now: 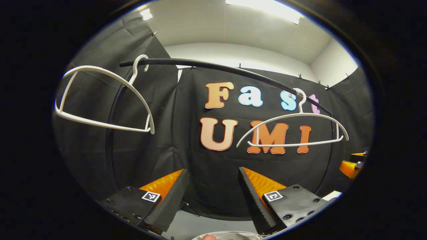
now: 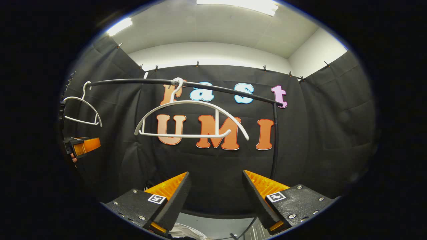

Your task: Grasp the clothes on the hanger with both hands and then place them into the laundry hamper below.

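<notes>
Hangers (image 1: 103,96) (image 2: 191,120) hang bare on the rail (image 1: 233,70), so we judge the clothes are already off; left gripper (image 1: 213,200) and right gripper (image 2: 217,200) have fingers apart, holding nothing.

Rail (image 1: 233,70): runs across in front of the booth wall, curving down into an upright post at each end.
Near hanger (image 1: 103,96): hooked over the rail's left end in the left gripper view.
Far hanger (image 1: 293,130): hooked near the rail's right end, well apart from the first.
Right gripper view: far hanger (image 2: 190,120) at mid-rail (image 2: 217,88), near hanger (image 2: 81,108) at the left end.
</notes>
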The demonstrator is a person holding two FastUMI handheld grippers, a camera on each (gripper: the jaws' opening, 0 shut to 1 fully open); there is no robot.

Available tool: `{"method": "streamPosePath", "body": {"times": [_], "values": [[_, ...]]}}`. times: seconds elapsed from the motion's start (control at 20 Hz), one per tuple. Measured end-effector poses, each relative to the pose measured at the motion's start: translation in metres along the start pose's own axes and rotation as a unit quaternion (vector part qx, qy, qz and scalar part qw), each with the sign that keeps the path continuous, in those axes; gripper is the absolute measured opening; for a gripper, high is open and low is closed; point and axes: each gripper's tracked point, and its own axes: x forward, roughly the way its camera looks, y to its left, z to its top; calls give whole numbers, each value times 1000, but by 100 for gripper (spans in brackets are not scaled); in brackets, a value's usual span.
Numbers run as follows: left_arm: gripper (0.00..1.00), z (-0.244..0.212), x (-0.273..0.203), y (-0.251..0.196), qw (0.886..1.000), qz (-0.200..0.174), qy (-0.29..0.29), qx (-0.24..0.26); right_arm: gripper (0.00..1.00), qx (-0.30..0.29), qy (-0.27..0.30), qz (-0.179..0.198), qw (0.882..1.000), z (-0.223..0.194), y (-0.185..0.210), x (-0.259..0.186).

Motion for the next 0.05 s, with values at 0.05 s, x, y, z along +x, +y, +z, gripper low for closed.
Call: {"method": "streamPosePath", "body": {"times": [0.05], "values": [[97,0,0,0,1000,-1,0,0,94,1,1,1,1000,-1,1,0]]}}
